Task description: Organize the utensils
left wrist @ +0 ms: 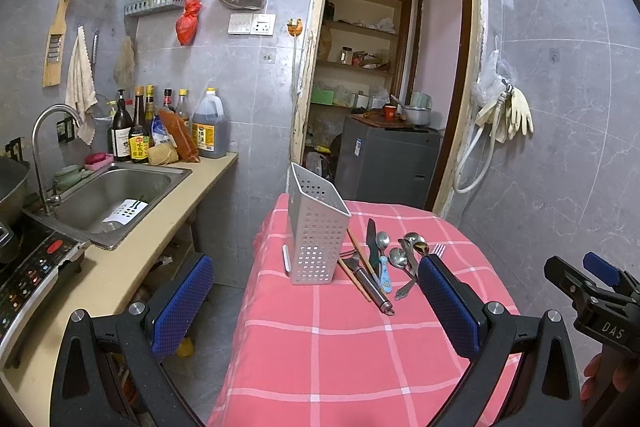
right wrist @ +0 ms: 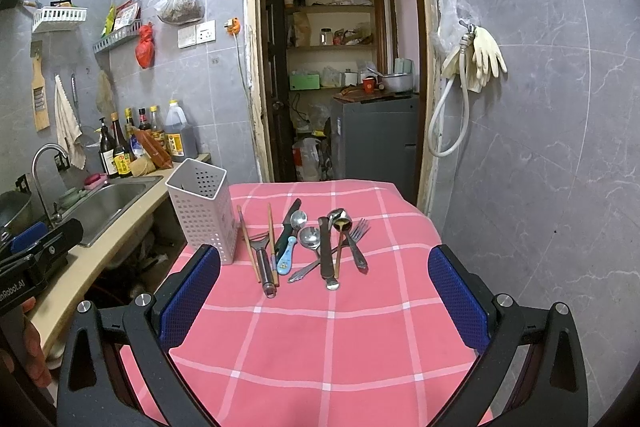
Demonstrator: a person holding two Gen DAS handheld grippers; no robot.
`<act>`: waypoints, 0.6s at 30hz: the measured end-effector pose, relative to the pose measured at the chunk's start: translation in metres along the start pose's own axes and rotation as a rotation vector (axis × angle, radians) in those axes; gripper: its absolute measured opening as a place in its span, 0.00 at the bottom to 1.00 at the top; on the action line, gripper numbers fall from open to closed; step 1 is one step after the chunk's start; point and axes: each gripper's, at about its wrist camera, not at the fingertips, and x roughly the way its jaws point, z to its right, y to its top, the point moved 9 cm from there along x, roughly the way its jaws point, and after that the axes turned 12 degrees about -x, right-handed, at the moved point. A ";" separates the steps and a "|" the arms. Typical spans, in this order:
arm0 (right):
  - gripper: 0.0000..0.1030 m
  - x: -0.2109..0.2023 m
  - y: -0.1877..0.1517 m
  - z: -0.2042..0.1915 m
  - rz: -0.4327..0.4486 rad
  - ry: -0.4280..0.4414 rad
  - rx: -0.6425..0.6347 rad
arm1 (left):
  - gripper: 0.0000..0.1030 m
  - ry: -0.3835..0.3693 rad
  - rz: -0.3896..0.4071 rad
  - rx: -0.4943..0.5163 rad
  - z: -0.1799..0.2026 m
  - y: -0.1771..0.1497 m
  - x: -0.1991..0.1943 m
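Observation:
A white perforated utensil holder (left wrist: 318,227) (right wrist: 204,207) stands upright on the pink checked tablecloth (left wrist: 340,347) (right wrist: 320,327). To its right lies a loose row of utensils: chopsticks (right wrist: 271,239), a peeler (right wrist: 262,259), a dark knife (right wrist: 289,223), a blue-handled spoon (right wrist: 287,257), steel spoons (right wrist: 310,237) and a fork (right wrist: 358,239). They also show in the left wrist view (left wrist: 384,259). My left gripper (left wrist: 316,283) is open and empty, near the holder. My right gripper (right wrist: 324,275) is open and empty, in front of the utensils.
A counter with a steel sink (left wrist: 116,195), faucet (left wrist: 44,147) and sauce bottles (left wrist: 140,131) runs along the left. An induction cooker (left wrist: 28,267) sits at the near left. An open doorway (right wrist: 340,67) with a grey cabinet lies behind the table. Tiled wall is on the right.

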 end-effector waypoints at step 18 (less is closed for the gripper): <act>0.99 0.064 0.027 0.062 -0.092 0.152 -0.025 | 0.85 -0.117 -0.182 -0.020 0.067 -0.002 0.071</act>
